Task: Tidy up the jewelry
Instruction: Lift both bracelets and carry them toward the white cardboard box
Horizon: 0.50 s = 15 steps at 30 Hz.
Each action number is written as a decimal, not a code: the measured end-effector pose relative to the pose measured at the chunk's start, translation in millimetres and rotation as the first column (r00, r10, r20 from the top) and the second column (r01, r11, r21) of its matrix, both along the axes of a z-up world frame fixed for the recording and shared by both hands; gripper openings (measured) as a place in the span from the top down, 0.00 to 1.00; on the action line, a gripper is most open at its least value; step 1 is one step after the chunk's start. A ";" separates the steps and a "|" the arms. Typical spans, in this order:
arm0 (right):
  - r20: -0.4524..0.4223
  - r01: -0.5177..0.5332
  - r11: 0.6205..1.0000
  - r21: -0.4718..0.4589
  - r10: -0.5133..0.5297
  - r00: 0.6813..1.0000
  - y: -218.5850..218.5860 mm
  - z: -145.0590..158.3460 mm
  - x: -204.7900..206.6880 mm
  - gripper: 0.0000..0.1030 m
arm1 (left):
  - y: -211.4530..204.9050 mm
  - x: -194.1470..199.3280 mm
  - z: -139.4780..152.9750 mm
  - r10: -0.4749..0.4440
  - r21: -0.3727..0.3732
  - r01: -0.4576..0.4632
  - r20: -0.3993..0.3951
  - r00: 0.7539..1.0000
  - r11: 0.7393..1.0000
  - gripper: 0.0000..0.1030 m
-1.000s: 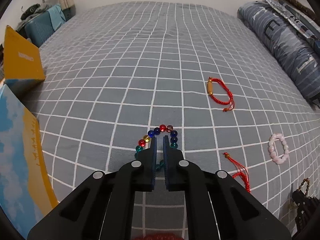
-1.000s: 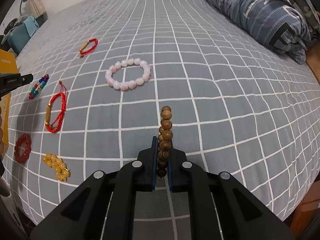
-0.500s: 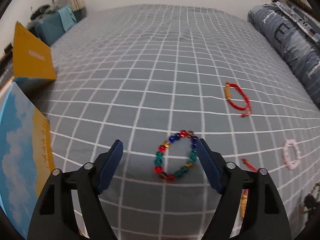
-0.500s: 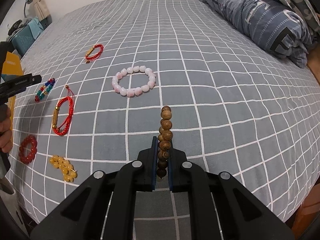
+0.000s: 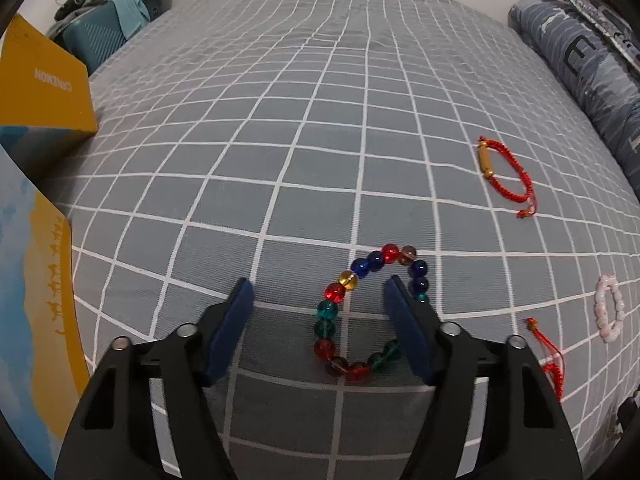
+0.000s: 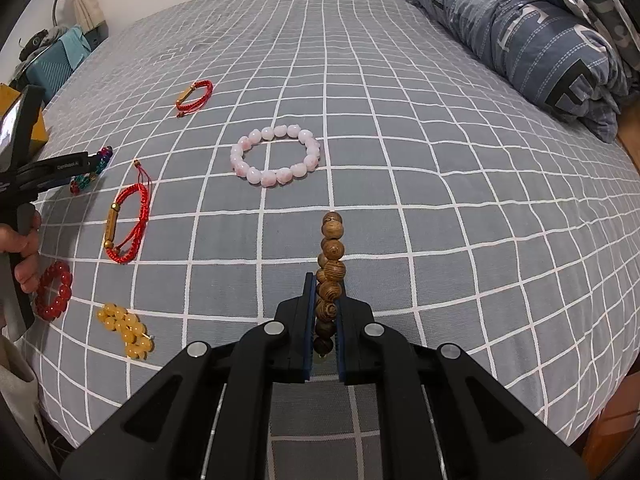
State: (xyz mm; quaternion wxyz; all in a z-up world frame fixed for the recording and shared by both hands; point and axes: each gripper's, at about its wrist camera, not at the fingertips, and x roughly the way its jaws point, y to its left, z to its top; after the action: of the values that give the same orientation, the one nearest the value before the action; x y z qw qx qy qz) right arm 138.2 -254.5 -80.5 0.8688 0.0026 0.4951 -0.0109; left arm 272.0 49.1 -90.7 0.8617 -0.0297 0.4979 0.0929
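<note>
My left gripper [image 5: 320, 286] is open over the grey checked bed, its jaws either side of a multicoloured glass-bead bracelet [image 5: 335, 292] lying flat; the right jaw overlaps the ring's right side. My right gripper [image 6: 323, 280] is shut on a brown wooden-bead bracelet [image 6: 332, 250], held edge-on above the bed. In the right wrist view lie a pink bead bracelet [image 6: 276, 155], two red cord bracelets [image 6: 127, 221] [image 6: 195, 95], a red bead bracelet [image 6: 54, 290] and a yellow bead bracelet [image 6: 126, 330]. The left gripper [image 6: 86, 160] shows there at the left edge.
A yellow and blue box [image 5: 40, 88] and its lid [image 5: 32, 312] stand at the left of the bed. A folded blue striped duvet [image 6: 532, 40] lies along the right side. A teal suitcase [image 5: 100, 40] stands beyond the bed's far left corner.
My left gripper opened and let go of the multicoloured bracelet, which now lies on the bed between its jaws. My right gripper kept hold of the wooden bracelet and drew back slightly.
</note>
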 end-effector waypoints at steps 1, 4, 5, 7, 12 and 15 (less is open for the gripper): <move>0.000 0.000 1.000 0.000 0.000 1.000 0.1 0.1 0.0 0.93 | 1.0 0.2 0.4 0.002 0.000 -0.002 0.000 1.000 1.000 0.55; -0.001 0.002 1.000 -0.002 -0.002 1.000 0.1 0.0 0.1 0.93 | 3.3 1.4 1.1 0.001 -0.016 -0.001 -0.013 1.000 1.000 0.86; 0.000 0.004 1.000 -0.001 -0.004 1.000 -0.3 0.4 0.0 0.93 | 3.9 0.7 2.6 0.003 -0.024 -0.003 -0.012 1.000 1.000 0.86; 0.003 0.007 1.000 0.001 -0.007 1.000 -1.3 1.0 -0.6 0.93 | 4.8 -0.8 5.7 0.000 -0.035 -0.001 -0.010 1.000 0.999 0.91; 0.018 0.009 1.000 0.005 -0.009 1.000 -1.3 4.7 -2.5 0.93 | 0.0 -10.3 22.5 -0.012 -0.068 0.014 0.028 1.000 0.998 0.91; 0.031 0.007 1.000 0.010 -0.007 0.999 -0.3 7.9 -3.8 0.93 | -1.4 -15.3 33.6 -0.017 -0.086 0.022 0.052 0.998 0.996 0.91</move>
State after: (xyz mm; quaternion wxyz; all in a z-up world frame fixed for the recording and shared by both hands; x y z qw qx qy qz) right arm 134.4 -254.9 -72.6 0.8763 0.0085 0.4815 -0.0114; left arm 256.7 47.7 -57.0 0.8730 -0.0646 0.4795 0.0620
